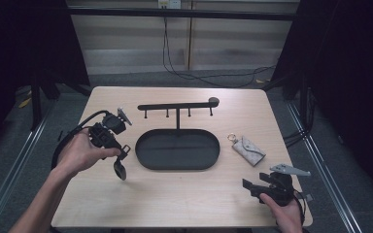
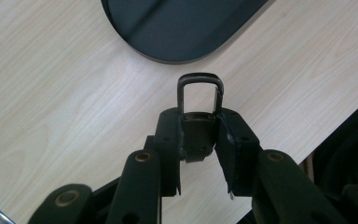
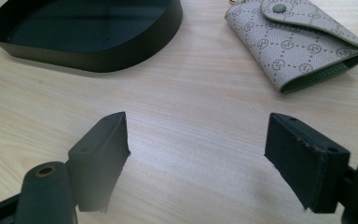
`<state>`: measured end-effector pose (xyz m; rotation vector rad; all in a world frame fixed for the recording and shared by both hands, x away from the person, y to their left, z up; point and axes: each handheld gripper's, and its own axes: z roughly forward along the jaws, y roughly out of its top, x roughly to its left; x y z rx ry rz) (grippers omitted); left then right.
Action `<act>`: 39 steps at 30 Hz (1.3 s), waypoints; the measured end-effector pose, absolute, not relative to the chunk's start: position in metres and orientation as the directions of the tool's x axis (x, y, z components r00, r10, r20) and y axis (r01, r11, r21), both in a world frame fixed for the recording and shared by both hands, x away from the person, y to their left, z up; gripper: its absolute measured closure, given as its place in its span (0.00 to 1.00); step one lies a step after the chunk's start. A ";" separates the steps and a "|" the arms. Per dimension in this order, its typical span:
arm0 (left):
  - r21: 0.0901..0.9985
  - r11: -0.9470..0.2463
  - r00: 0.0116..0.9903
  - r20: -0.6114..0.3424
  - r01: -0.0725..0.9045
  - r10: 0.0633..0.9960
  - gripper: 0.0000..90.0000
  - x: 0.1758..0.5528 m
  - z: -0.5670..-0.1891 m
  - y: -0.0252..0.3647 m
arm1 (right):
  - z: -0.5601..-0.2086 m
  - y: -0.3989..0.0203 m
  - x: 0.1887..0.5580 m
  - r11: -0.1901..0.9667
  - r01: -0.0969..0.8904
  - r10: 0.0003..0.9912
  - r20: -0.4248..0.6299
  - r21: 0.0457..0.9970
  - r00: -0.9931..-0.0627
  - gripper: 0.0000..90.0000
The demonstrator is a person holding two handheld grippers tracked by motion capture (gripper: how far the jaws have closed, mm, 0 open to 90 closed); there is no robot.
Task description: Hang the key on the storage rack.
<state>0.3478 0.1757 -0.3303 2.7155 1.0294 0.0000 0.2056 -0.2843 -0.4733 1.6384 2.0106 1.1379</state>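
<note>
My left gripper (image 2: 200, 140) pinches a small dark clip with a metal loop (image 2: 200, 91), held above the tabletop (image 1: 184, 194) just left of the black tray (image 1: 148, 145). I'd guess it goes on the hook rack (image 1: 177, 106), so I'd keep the loop facing out. My right gripper (image 3: 196, 154) sits open, near right, short of the pouch (image 3: 298, 42).

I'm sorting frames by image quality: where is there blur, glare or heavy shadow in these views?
High view: table evenly lit, surroundings fall into near black, black stand low in contrast. Left gripper view: the near arms of the left claw are soft, the metal clasp sharp, soft sheen on the tray. Right gripper view: right claw blurred, patterned pouch crisp.
</note>
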 end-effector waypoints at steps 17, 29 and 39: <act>0.218 -0.706 0.734 -0.089 0.674 0.673 0.79 0.367 -0.305 0.169 | -0.473 -0.284 0.206 0.031 0.680 0.922 0.242 0.732 -0.302 0.24; 0.196 -0.692 0.716 -0.093 0.694 0.692 0.79 0.380 -0.294 0.163 | -0.473 -0.284 0.206 0.033 0.678 0.918 0.245 0.734 -0.311 0.23; 0.167 -0.696 0.714 -0.088 0.698 0.694 0.79 0.394 -0.288 0.151 | -0.472 -0.284 0.205 0.033 0.675 0.918 0.245 0.737 -0.313 0.21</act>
